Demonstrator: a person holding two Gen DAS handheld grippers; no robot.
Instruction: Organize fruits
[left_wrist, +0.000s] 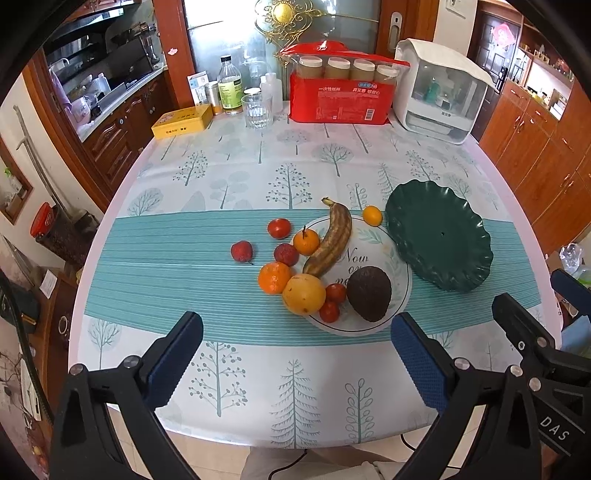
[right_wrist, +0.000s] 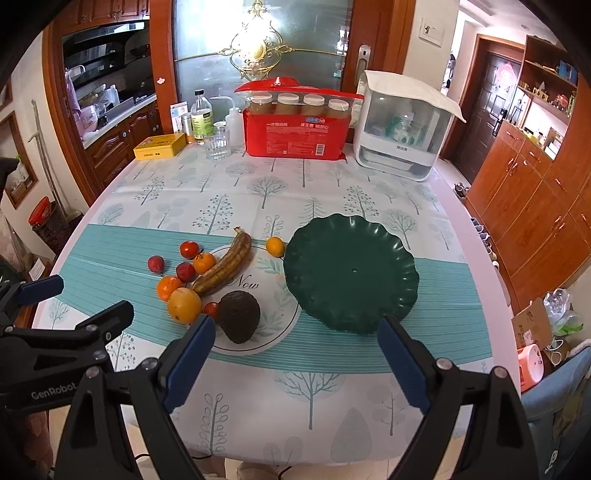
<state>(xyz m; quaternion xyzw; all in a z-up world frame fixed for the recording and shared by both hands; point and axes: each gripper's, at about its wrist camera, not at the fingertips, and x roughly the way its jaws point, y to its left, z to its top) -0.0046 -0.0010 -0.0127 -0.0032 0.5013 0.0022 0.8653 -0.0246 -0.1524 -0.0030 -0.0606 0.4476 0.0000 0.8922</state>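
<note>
Both my jaws spread, empty: left gripper (left_wrist: 295, 354), right gripper (right_wrist: 295, 358). Fruit (left_wrist: 314, 258) lies scattered ahead of left, half on white plate (left_wrist: 400, 291). Green dish (right_wrist: 351, 273) ahead of right, bare, likely the destination.

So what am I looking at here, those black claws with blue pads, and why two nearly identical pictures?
Those are two hand-held grippers a person carries, each with its own camera looking along its fingers. One picture comes from the left gripper, the other from the right gripper. Both are open and hold nothing. On the table lie a white plate bearing a banana and an avocado, oranges and small red fruits around its edge, and an empty green plate beside it.
</note>
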